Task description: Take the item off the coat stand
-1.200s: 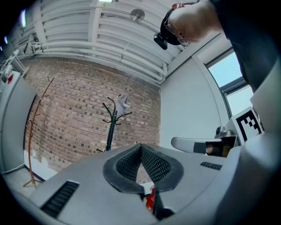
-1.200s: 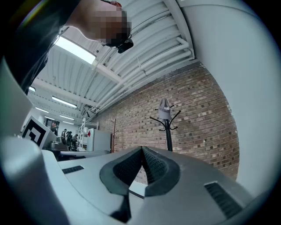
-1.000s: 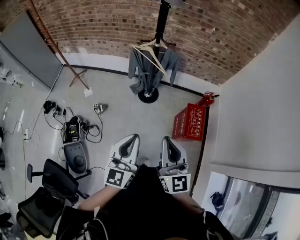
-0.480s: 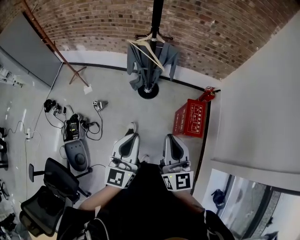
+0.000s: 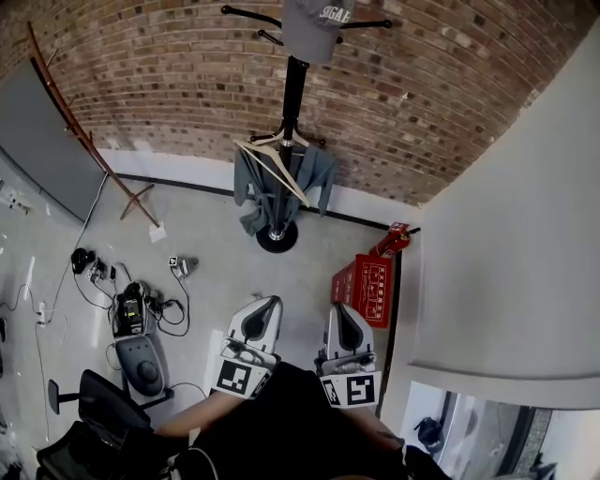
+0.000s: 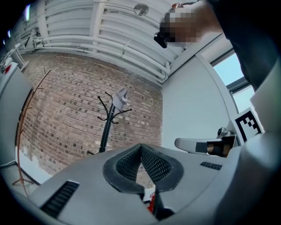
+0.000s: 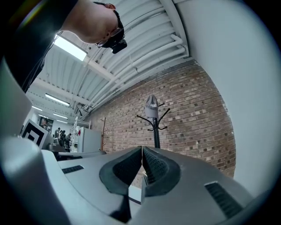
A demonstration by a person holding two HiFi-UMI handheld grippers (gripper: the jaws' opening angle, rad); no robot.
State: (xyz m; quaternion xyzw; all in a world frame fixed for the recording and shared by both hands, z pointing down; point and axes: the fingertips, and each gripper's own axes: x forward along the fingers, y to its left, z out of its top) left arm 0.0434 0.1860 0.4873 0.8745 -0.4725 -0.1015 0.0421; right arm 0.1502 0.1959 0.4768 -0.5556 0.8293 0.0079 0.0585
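The picture is changing fast: a second ago the head view was showing only the lower pole and the hanging clothes, and now it is lifting to take in the whole coat stand (image 5: pixel 293 89), with a grey cap (image 5: pixel 317 23) coming into sight on the top hooks. The stand's base is also drawing nearer to the two grippers, so by the look of it the person is closing in, though the stand is still well ahead of both tools. The left gripper (image 5: pixel 263 307) is travelling with its jaws pressed together and nothing between them, and the right gripper (image 5: pixel 341 314), just beside it, is doing the same, shut and empty. The cap is sitting high above and in front of both, slightly nearer the right gripper's line. Lower down, ahead of the left gripper, a grey garment (image 5: pixel 253 183) is hanging on a wooden hanger (image 5: pixel 281 169). Which one is the task's item is unclear, and nothing is taken yet. As for writing, the cap is carrying white lettering too small to read, and the red crate (image 5: pixel 366 289) ahead of the right gripper is showing white print, equally illegible.
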